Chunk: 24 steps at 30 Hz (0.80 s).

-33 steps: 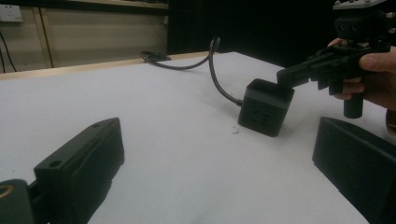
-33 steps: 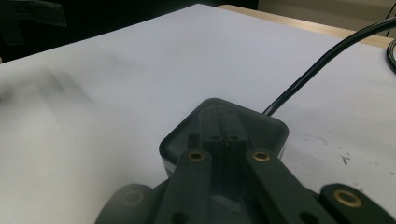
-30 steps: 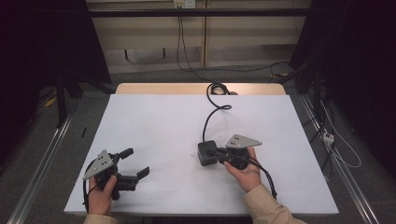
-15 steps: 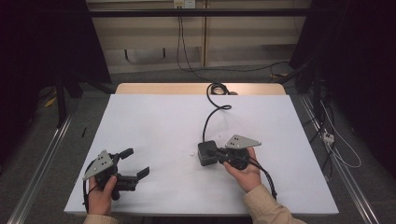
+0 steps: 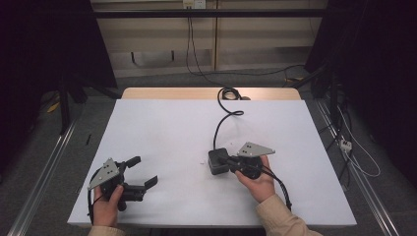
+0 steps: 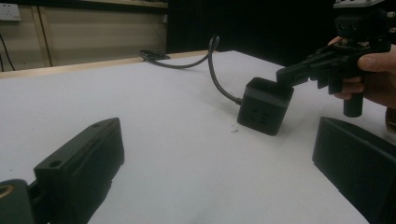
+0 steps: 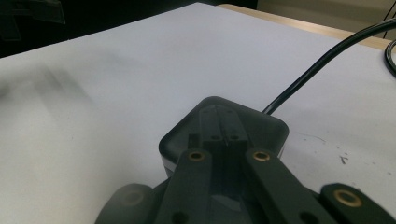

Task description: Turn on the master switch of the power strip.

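Note:
A black cube-shaped socket block (image 5: 216, 167) (image 6: 266, 106) (image 7: 187, 133) sits right of the middle of the white table (image 5: 162, 128). Its black cable (image 5: 220, 120) (image 6: 215, 70) (image 7: 317, 65) runs off to the table's far edge. My right gripper (image 5: 223, 160) (image 6: 286, 74) (image 7: 223, 123) is shut, jaws pressed together, with the tips resting on the block's top face. Nothing shows between its jaws. My left gripper (image 5: 142, 171) (image 6: 217, 128) is held near the front left corner, open and empty, pointing across the table at the block.
The cable coils (image 5: 230, 93) at the table's wooden far edge (image 5: 206, 93). Metal rails (image 5: 44, 167) run along both sides of the table. Loose cables and a small plug (image 5: 345, 143) lie on the floor at the right.

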Motion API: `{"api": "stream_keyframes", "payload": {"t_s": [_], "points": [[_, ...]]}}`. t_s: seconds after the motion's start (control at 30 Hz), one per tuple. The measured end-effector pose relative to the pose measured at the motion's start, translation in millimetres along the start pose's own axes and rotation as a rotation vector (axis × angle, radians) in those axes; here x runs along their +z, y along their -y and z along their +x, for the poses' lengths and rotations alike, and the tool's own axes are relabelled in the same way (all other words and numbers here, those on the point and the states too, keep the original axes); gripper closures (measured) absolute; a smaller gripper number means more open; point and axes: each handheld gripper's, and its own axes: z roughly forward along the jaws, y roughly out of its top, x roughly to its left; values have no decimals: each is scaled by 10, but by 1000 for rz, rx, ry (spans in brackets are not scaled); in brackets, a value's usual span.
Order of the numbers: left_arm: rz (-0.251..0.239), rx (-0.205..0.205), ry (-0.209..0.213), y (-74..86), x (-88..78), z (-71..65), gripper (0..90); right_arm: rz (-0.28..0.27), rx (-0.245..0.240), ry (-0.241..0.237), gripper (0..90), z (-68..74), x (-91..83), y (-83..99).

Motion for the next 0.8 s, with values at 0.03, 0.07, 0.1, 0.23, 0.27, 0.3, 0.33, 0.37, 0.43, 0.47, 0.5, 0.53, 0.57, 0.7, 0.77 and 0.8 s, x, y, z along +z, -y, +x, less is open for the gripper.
{"api": "stream_keyframes", "payload": {"t_s": [0.03,0.07,0.1,0.23,0.27,0.3,0.33,0.37,0.43,0.47,0.5,0.53,0.57,0.7,0.77,0.8], "points": [[1,0,-1,0,0,-1,19,0,-3,0,900,1,0,0],[0,0,0,0,-1,0,19,0,-4,1,900,1,0,0],[0,-1,0,0,-1,-1,19,0,-3,1,900,2,0,0],[0,0,-1,0,0,-2,19,2,-6,3,900,5,-1,0],[0,0,-1,0,0,-2,19,1,-6,2,900,3,0,1],[-1,-1,0,0,0,-3,19,1,-6,3,900,5,0,1],[-1,0,-2,0,1,-4,19,0,-8,5,900,6,1,2],[-2,-1,-2,0,1,-5,19,-1,-6,5,900,7,1,3],[-3,0,-1,-1,1,-6,19,-1,-5,3,900,5,1,3],[-4,-3,-3,0,0,-8,19,0,-3,2,900,4,1,3],[-3,-3,-2,0,0,-8,19,-1,-2,1,900,4,1,4],[-3,-2,-3,0,0,-8,19,-1,-3,3,900,4,1,4],[-3,-3,-3,0,0,-8,19,-1,-6,5,900,7,2,4],[-2,0,-2,0,1,-8,19,-2,-5,5,900,7,2,5],[-1,0,-3,0,2,-9,19,-2,-10,7,900,10,2,6],[-1,0,-3,0,2,-9,19,-3,-8,7,900,10,2,7]]}}
